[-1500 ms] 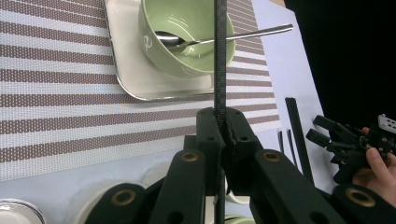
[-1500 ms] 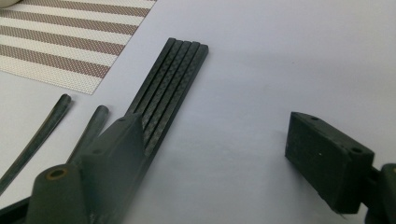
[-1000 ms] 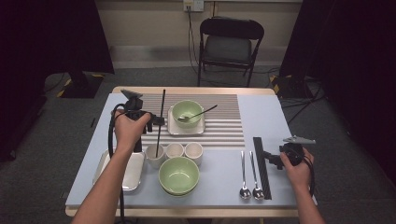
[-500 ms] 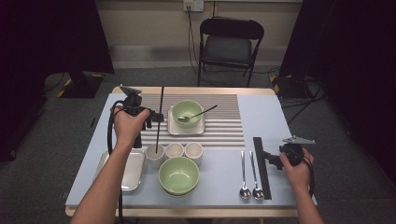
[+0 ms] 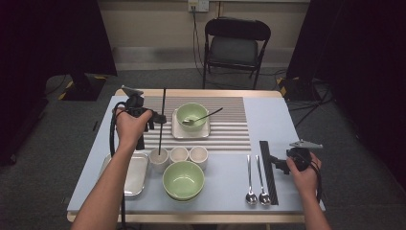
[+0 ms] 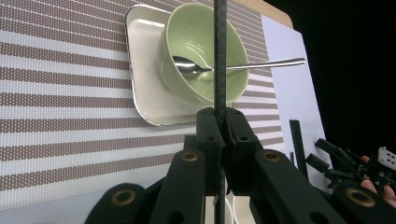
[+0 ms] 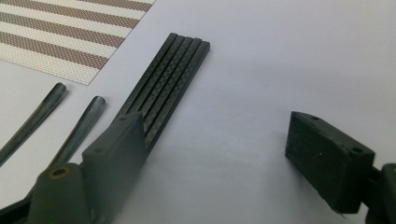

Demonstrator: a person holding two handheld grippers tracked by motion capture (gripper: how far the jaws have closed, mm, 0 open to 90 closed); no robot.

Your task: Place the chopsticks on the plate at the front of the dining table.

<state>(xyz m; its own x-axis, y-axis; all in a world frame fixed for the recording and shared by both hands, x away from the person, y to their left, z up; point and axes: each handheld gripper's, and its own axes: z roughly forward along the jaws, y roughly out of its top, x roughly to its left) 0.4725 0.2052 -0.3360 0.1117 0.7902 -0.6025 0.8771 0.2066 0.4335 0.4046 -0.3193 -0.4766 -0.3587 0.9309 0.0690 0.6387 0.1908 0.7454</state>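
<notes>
Over the left side of the surface (image 5: pixel 225 191) we hold a black chopstick (image 5: pixel 162 122) upright in our left gripper (image 5: pixel 160 120), its jaws clamped tight on the shaft, the lower tip dipping toward the leftmost of three small white cups (image 5: pixel 159 156). Our right gripper (image 5: pixel 274 160) rests low beside the remaining chopsticks (image 7: pixel 168 77), jaws spread apart and holding nothing. We judge the main risk is the thin stick pivoting in the pinch and missing the cup's mouth, or nudging the cup over if we lower it off-centre; the green bowl (image 5: pixel 183 179) just beside could also be knocked.
</notes>
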